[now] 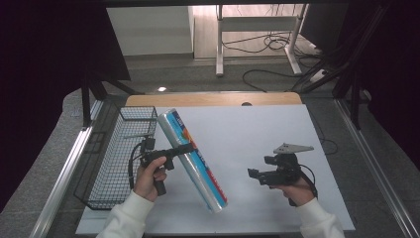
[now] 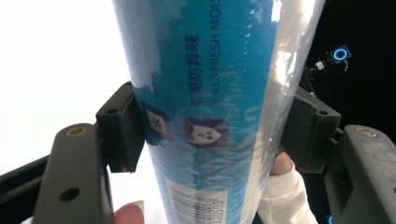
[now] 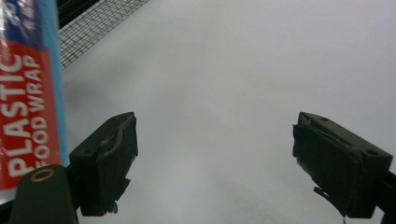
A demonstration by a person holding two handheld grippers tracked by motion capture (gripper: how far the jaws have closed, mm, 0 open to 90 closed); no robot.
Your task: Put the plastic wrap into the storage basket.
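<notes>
A long roll of plastic food wrap [image 1: 195, 163], blue and red in clear film, lies slantwise over the left half of the white table top [image 1: 257, 134]. My left gripper [image 1: 187, 148] is shut on its upper half. In the left gripper view both black pads press the sides of the roll [image 2: 205, 70], so the left gripper [image 2: 210, 126] holds it across its width. The roll's far end is by the wire basket [image 1: 106, 163]. My right gripper [image 1: 260, 167] is to the right of the roll, apart from it, and points left. Its jaws stand wide open, with nothing in the right gripper [image 3: 215, 158]. The roll's red label [image 3: 28, 107] is at the left edge.
The black wire basket [image 3: 93, 28] stands on the table's left side, and I see nothing in it. A wooden strip [image 1: 213, 99] runs along the far edge. Beyond it are a grey floor, cables [image 1: 267, 44] and a desk frame. Metal rails flank the table.
</notes>
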